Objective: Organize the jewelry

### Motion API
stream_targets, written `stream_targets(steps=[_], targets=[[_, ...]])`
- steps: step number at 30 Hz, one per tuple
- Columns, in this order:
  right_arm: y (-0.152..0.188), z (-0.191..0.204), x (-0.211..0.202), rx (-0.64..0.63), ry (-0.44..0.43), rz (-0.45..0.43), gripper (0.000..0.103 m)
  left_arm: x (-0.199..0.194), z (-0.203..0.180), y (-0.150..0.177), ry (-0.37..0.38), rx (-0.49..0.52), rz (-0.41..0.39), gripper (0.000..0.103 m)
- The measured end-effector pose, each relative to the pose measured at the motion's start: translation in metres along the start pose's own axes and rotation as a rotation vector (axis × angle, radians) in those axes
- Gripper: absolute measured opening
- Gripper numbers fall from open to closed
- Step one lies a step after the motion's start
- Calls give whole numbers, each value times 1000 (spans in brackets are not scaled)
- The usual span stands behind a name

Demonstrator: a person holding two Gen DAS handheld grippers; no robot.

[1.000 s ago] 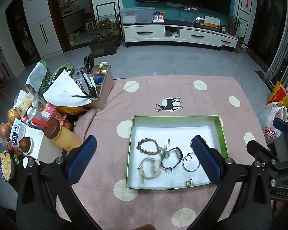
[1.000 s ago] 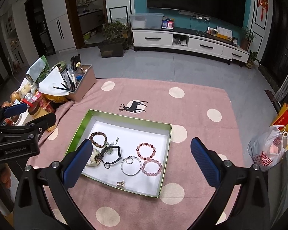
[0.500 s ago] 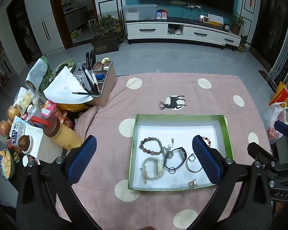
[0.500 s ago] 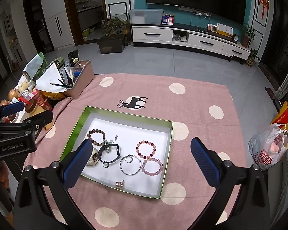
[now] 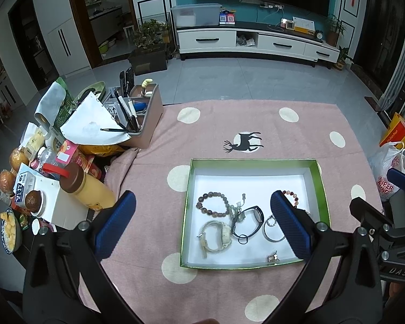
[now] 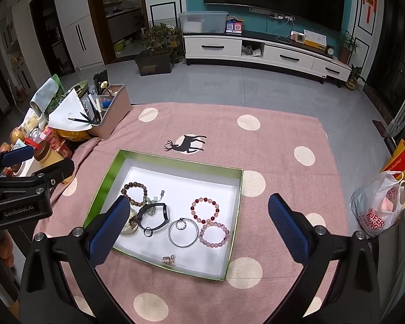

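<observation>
A green-rimmed white tray (image 5: 256, 160) (image 6: 175, 160) lies on the pink dotted cloth. In it lie a brown bead bracelet (image 5: 212, 203) (image 6: 134, 192), a cream watch (image 5: 216, 235), a black band (image 5: 248, 220) (image 6: 154, 216), a silver bangle (image 5: 272, 228) (image 6: 183, 232), a red bead bracelet (image 6: 205, 210), a pale pink bead bracelet (image 6: 214, 234) and a small charm (image 6: 168, 259). My left gripper (image 5: 202, 224) is open and empty above the tray's left part. My right gripper (image 6: 199, 228) is open and empty above the tray.
A brown organizer box with pens (image 5: 137, 113) and a pile of food packs, a bottle (image 5: 86, 186) and paper crowd the left side. A plastic bag (image 6: 378, 210) sits on the right. The other gripper shows at each view's edge.
Both grippers have drawn slightly back and up, so the tray sits a bit lower and farther in view. Their jaws stay open.
</observation>
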State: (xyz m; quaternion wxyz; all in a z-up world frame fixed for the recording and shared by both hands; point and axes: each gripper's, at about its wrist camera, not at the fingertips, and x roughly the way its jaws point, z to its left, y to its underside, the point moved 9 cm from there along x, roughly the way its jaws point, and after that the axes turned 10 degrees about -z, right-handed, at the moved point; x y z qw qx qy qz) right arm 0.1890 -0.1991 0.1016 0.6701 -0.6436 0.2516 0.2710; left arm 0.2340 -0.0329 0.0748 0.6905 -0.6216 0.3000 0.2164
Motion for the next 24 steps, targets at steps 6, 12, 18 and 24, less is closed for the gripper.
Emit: stream_targets(steps=[6, 12, 18, 24], targets=[[2, 0, 3, 1, 3, 4, 102, 1, 0, 1, 1, 0, -1, 101], [2, 0, 3, 2, 1, 5, 102, 1, 0, 0, 0, 0, 3, 101], [3, -1, 4, 1, 1, 5, 102, 5, 1, 5, -3, -2, 5, 101], [3, -2, 4, 5, 5, 3, 102, 4, 2, 5, -7, -4, 9, 101]])
